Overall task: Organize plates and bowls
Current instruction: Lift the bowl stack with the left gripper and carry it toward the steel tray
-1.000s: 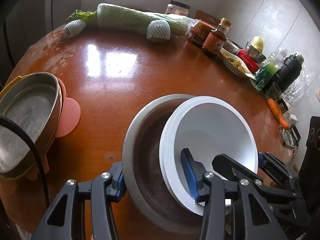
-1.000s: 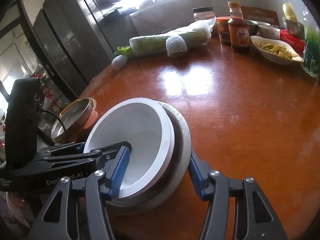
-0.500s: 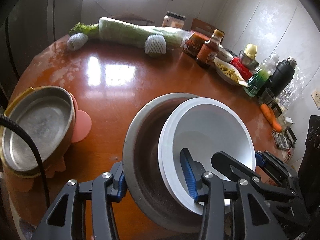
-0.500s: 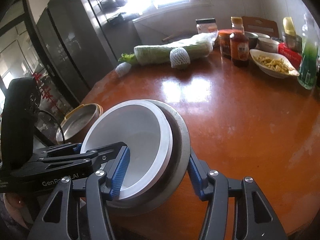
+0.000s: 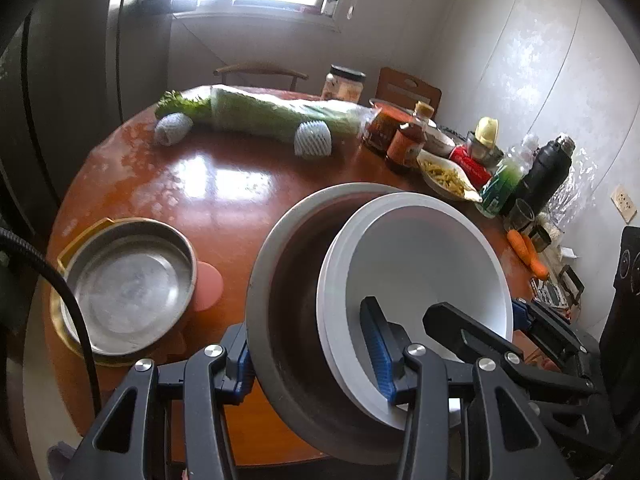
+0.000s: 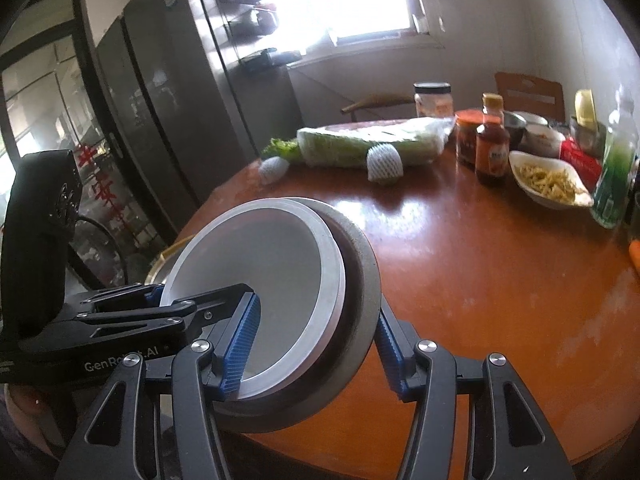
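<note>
Worktop [image 5: 240, 200] of glossy red-brown wood, round, carries everything. At its left edge in the left wrist view sits a shallow metal pan [image 5: 128, 284] nested in a yellow-rimmed dish [image 5: 80, 236], with a pink tab [image 5: 206, 286] jutting from beneath on the right side. Right of that, lifted clear of the wood and tilted, is a grey metal bowl [image 5: 280, 320] with a white bowl [image 5: 420, 264] nested inside it, the white one slid toward the grey one's right side.

Left tongs [image 5: 312, 352] are closed on the stacked pair: one blue pad presses the grey bowl's outer wall, the other lies inside the white bowl. Right tongs [image 6: 312, 348] grip the same stack from the opposite side, one blue pad inside the white bowl [image 6: 272, 272], the other against the outside of the grey metal bowl [image 6: 356, 280].

Along the far side lies a long wrapped cabbage [image 5: 276, 114] with two foam-netted fruits [image 5: 313, 140] beside it. Further right stand a glass jar [image 5: 346, 84], a sauce bottle [image 5: 408, 140], a white dish of yellow strips [image 5: 444, 176], a green bottle [image 5: 500, 184] and a black flask [image 5: 548, 172]. Carrots [image 5: 528, 252] lie at the right rim.
</note>
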`<state>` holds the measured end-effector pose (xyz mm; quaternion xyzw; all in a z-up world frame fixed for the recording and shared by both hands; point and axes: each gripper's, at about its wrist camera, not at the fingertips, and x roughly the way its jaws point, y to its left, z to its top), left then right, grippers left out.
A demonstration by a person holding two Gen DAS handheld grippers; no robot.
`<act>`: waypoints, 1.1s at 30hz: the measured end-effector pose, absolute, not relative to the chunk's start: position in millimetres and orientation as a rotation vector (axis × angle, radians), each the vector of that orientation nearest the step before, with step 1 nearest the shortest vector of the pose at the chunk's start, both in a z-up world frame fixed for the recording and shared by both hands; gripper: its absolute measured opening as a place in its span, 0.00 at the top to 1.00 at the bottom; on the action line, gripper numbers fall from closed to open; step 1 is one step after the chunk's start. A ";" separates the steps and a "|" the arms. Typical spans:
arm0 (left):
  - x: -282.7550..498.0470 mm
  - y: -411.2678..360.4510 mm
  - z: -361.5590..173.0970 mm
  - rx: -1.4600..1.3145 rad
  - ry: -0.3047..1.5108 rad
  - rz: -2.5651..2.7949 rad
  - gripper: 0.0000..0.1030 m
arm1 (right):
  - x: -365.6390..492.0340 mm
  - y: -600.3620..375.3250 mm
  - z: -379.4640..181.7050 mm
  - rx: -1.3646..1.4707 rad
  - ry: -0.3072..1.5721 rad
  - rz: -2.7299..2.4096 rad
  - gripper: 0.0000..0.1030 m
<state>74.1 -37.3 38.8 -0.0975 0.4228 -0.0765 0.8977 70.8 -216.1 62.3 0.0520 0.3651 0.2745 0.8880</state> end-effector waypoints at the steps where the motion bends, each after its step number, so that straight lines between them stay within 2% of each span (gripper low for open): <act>1: 72.6 -34.4 42.1 -0.201 0.869 -0.156 0.55 | 70.4 -213.9 64.8 0.105 0.755 0.573 0.43; 14: 61.1 14.0 69.6 -0.215 0.803 -0.107 0.55 | 69.5 -166.4 97.8 0.049 0.702 0.619 0.43; 33: 58.7 99.9 72.1 -0.230 0.784 -0.002 0.55 | 90.0 -73.1 100.5 -0.010 0.720 0.726 0.43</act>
